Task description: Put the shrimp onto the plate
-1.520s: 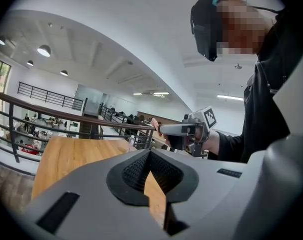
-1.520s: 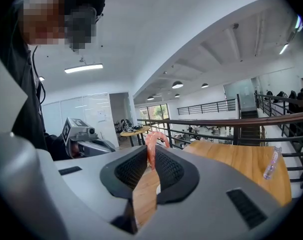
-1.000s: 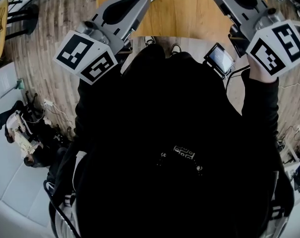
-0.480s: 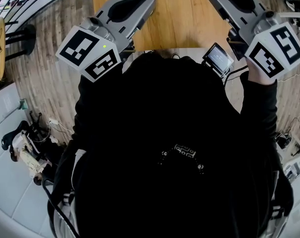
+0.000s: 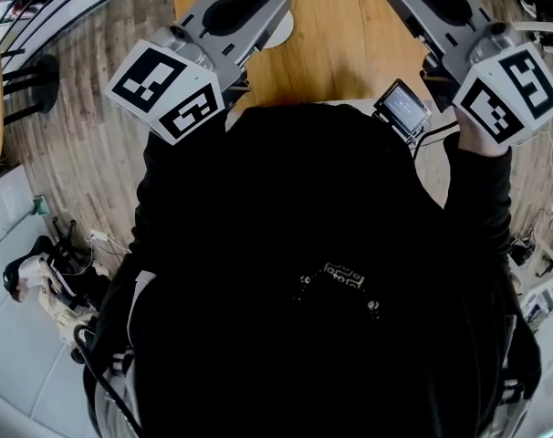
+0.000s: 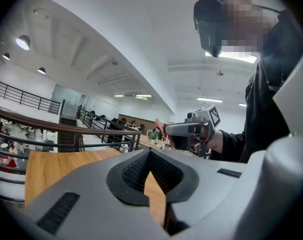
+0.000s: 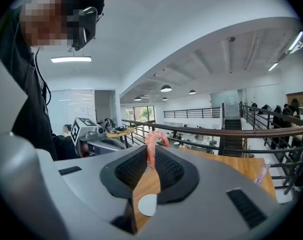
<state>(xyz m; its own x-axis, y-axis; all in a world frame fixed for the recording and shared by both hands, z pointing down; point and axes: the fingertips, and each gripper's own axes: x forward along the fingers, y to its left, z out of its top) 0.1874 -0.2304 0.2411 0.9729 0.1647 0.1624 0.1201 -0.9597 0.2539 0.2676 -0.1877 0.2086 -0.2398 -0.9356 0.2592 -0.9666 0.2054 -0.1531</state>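
1. Left side: I read the left hand-held gripper (image 6: 150, 154) as clenched. Its pads meet at the tip with nothing between them. In the head view it reaches over the near edge of the wooden tabletop (image 5: 340, 44), and the white plate (image 5: 282, 31) shows just beside its jaws.
2. Right side: I read the right hand-held gripper (image 7: 151, 158) as grasping the shrimp (image 7: 151, 145). The pink, curved body stands upright between the 2 pads, and its top arches above the jaw tips. The shrimp is clear of the plate, a part of which appears through the gap behind the pads.
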